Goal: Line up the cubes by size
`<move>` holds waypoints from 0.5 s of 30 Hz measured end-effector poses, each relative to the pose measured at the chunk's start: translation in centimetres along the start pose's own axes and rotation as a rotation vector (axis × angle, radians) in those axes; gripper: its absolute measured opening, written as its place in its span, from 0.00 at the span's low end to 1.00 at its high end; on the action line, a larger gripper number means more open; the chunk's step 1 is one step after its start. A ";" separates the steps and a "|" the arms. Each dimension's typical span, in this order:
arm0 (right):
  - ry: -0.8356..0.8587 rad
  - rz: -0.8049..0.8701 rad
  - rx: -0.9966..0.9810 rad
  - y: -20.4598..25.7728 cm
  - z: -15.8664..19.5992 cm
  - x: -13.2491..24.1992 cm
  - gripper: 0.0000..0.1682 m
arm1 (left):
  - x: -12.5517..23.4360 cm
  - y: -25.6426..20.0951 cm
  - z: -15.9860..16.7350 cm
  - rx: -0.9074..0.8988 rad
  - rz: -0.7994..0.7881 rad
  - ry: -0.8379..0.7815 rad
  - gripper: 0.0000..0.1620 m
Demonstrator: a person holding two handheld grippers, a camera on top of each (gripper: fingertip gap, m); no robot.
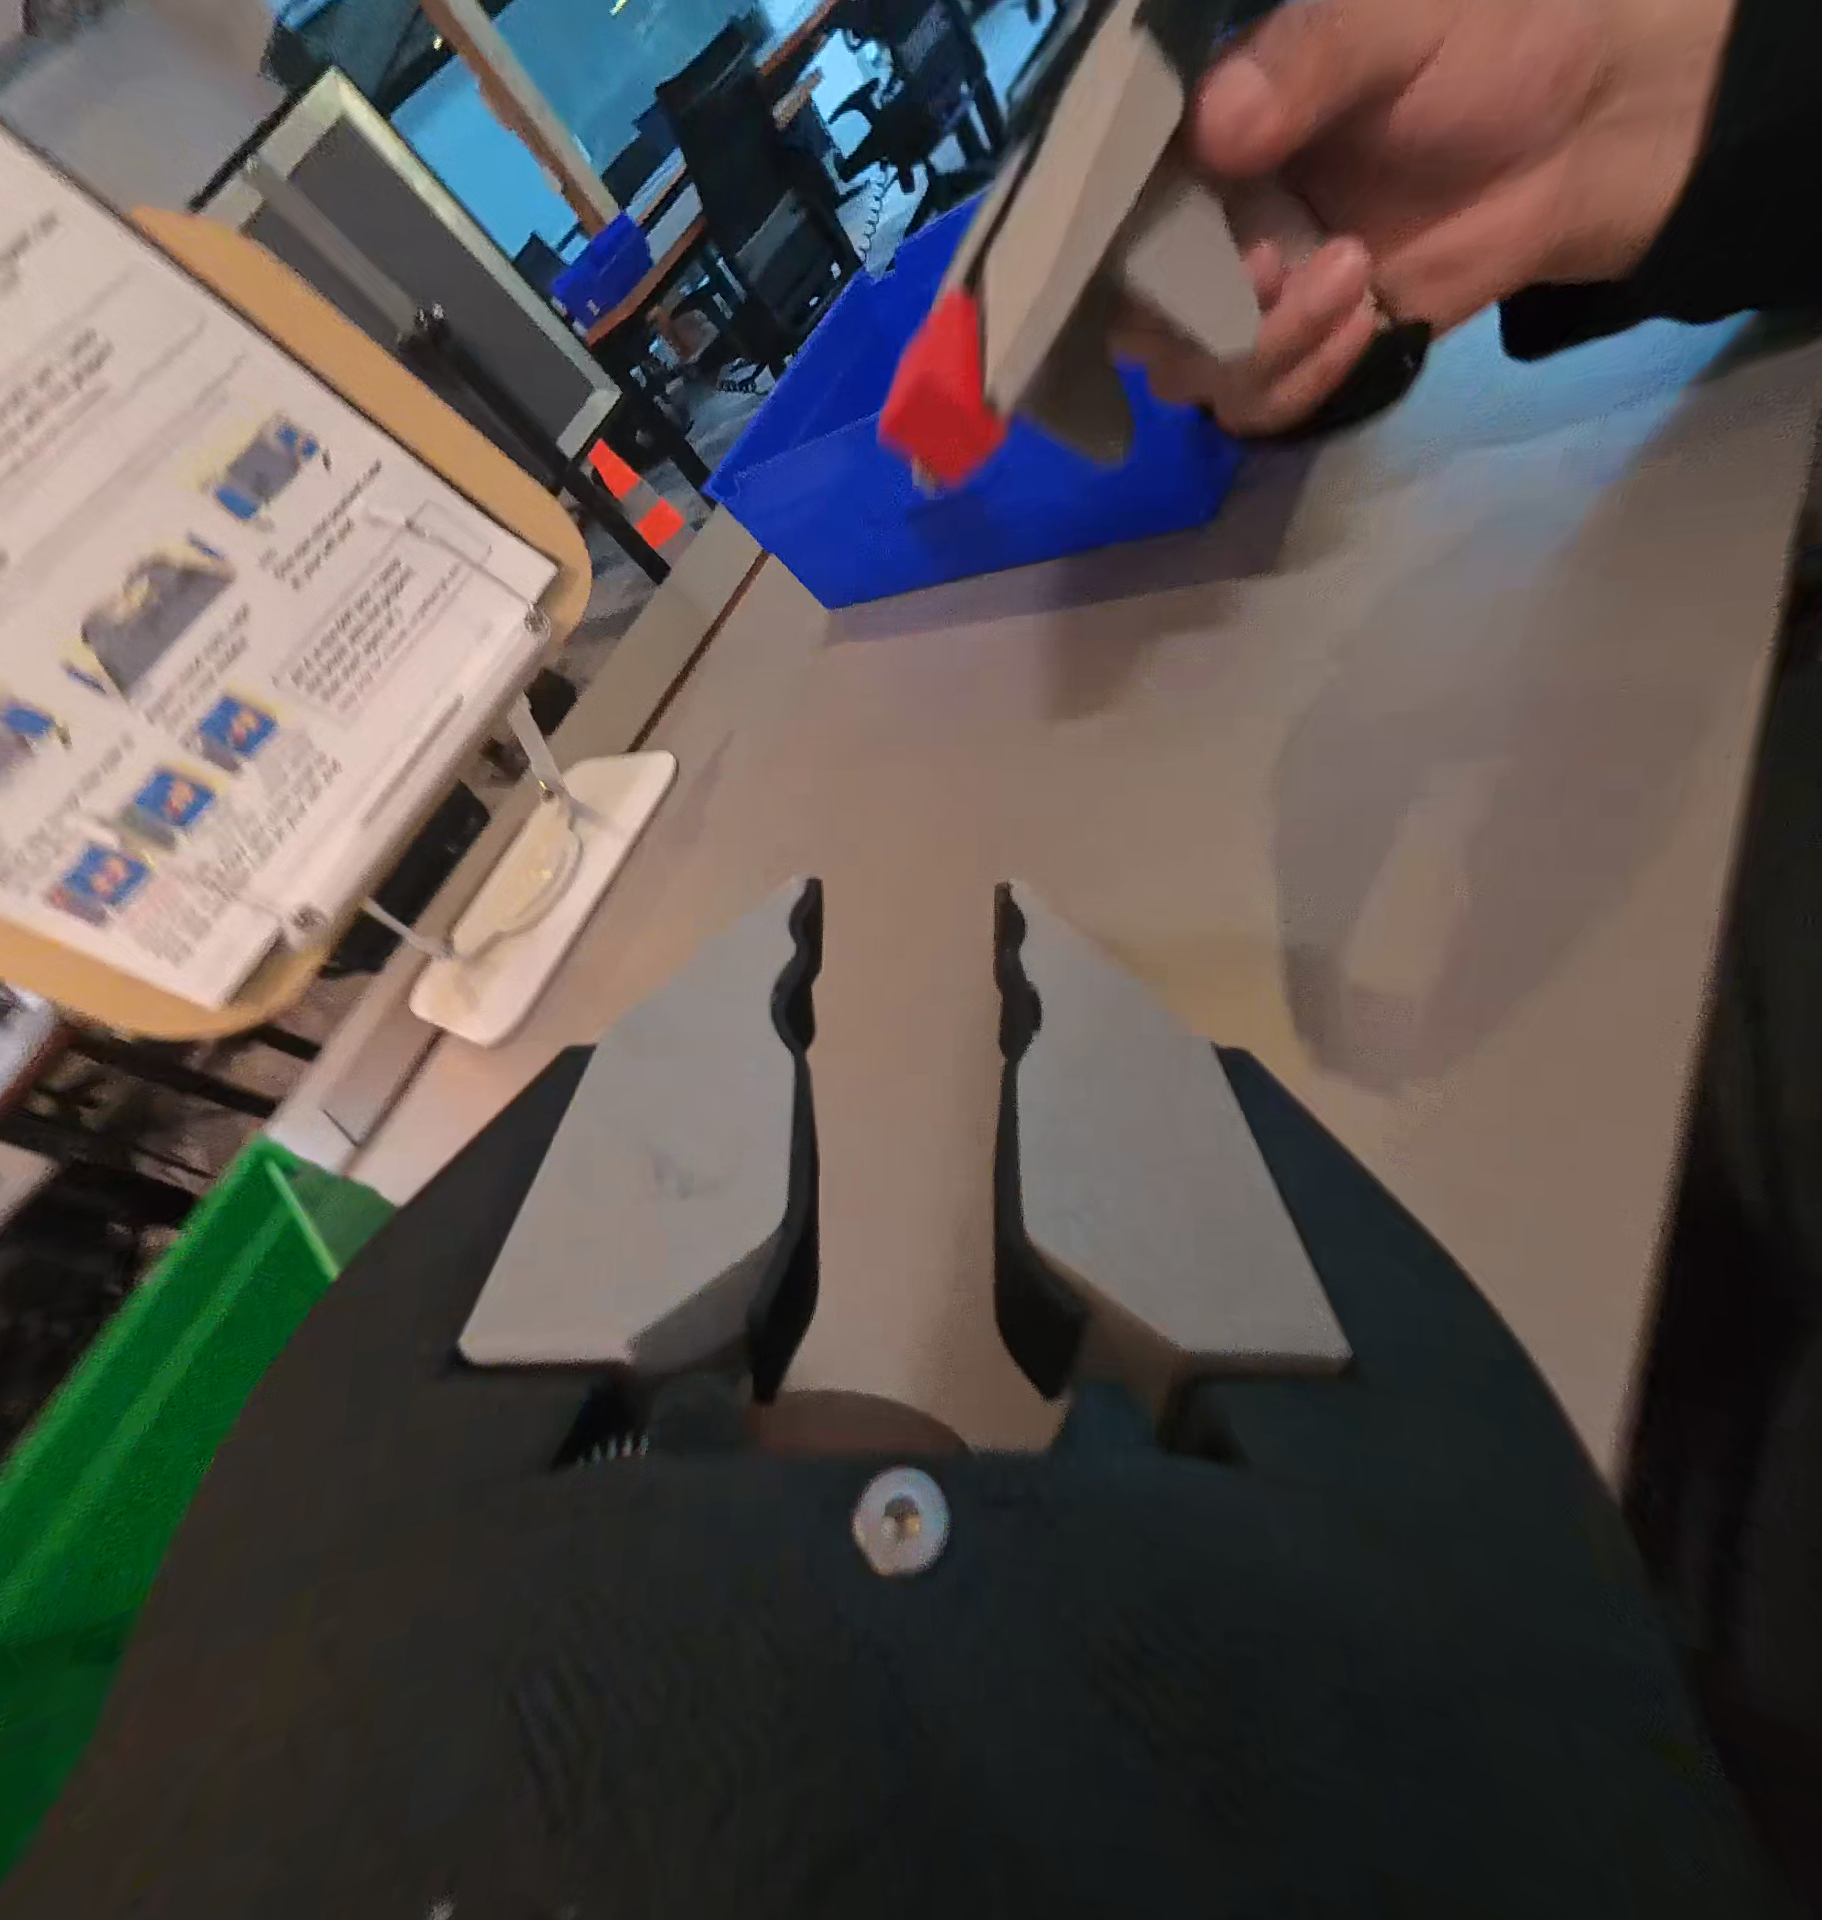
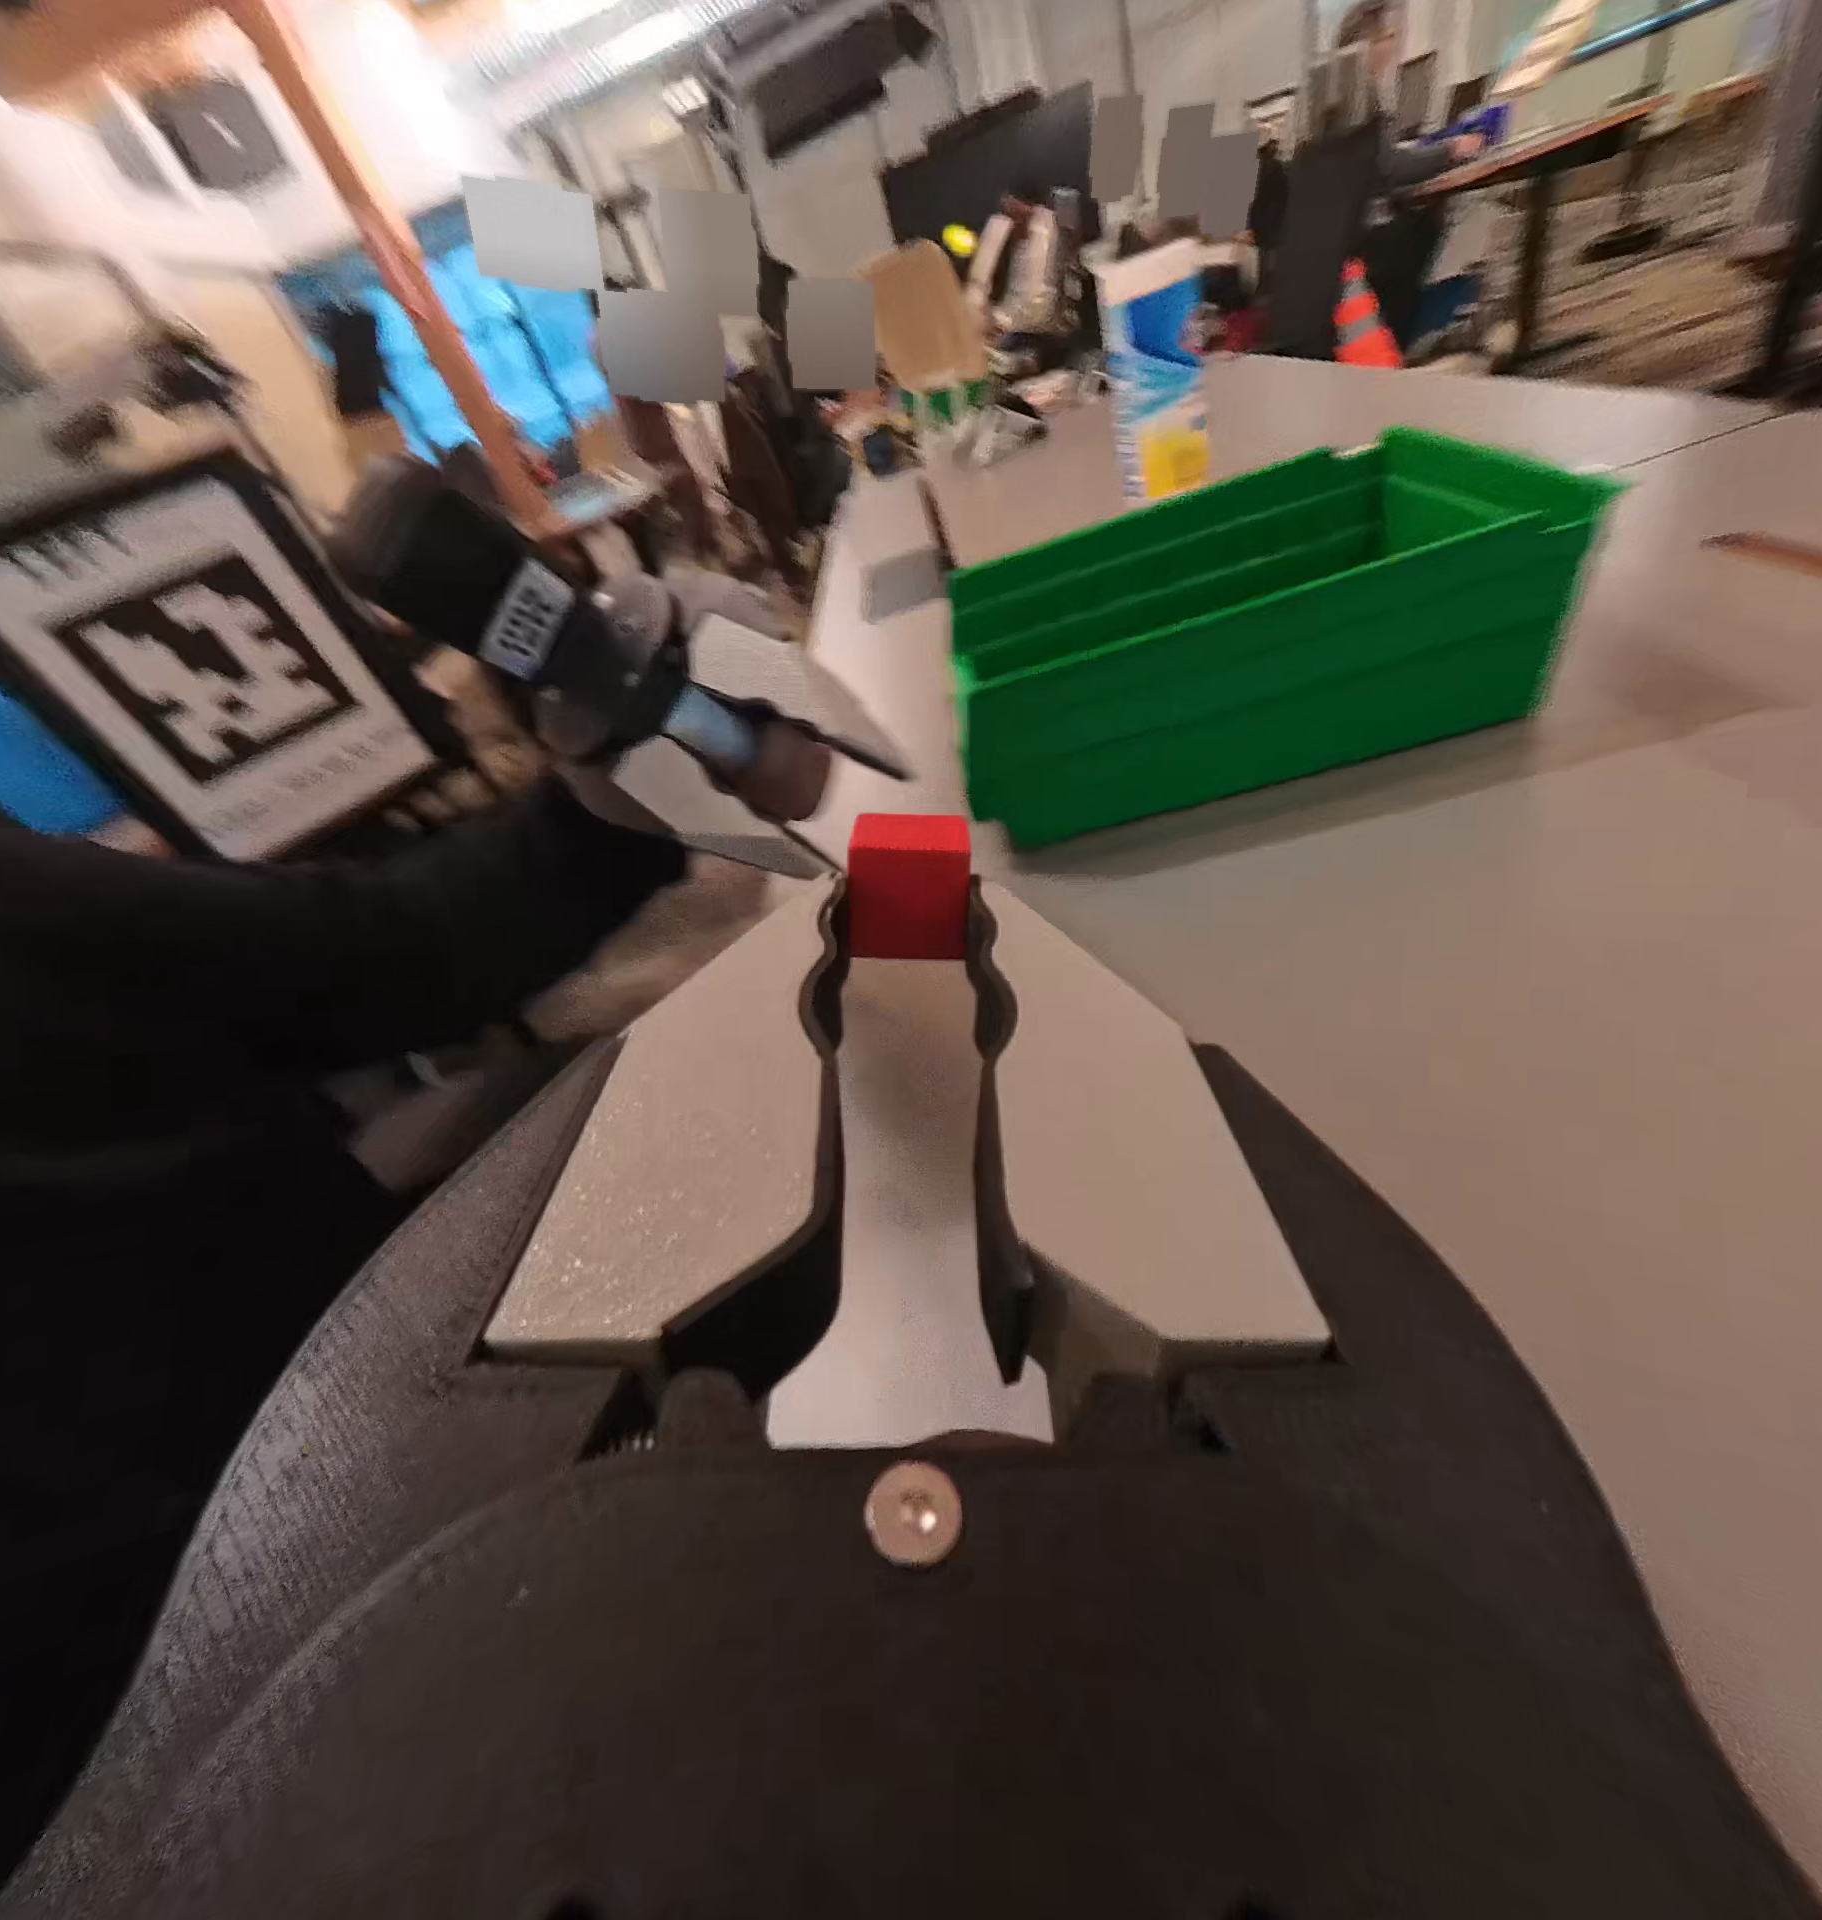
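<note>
One cube (image 2: 908, 886), red, sits pinched between my right gripper (image 2: 908, 914) fingertips, flat face toward me, lifted off the grey table (image 2: 1406, 1091). My left gripper (image 1: 907, 935) stands narrowly parted, holding nothing. At two o'clock in the right view a green bin (image 2: 1260, 665) shows a bare inside; the blue bin (image 1: 886, 499) at twelve o'clock in the left view hides its contents. Beyond lies a blurred workshop.
</note>
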State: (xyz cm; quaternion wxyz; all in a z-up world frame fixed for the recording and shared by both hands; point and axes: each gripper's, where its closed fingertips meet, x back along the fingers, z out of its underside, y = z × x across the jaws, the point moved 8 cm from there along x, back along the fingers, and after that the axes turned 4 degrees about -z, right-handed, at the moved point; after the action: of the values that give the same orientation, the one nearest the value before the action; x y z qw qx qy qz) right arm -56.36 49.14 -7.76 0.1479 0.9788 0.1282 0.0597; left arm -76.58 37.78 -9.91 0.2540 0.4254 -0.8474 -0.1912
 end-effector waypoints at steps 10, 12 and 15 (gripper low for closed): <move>0.830 0.742 0.327 -7.8 -2.7 22.0 0.11 | 4.0 -4.5 4.9 0.152 -0.033 0.062 0.21; 1.006 0.716 0.321 -10.0 -1.2 23.4 0.12 | 3.7 -4.9 4.9 0.191 -0.027 0.028 0.20; 1.218 0.617 0.347 -12.3 0.8 24.1 0.12 | 3.1 -5.1 4.7 0.167 -0.021 0.055 0.22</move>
State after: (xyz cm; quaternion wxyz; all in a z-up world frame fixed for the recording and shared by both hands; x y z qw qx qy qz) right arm -35.96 66.78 -10.40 -0.1322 0.7724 -0.0874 0.6151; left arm -77.74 32.88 -15.64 0.2387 0.4589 -0.8487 -0.1106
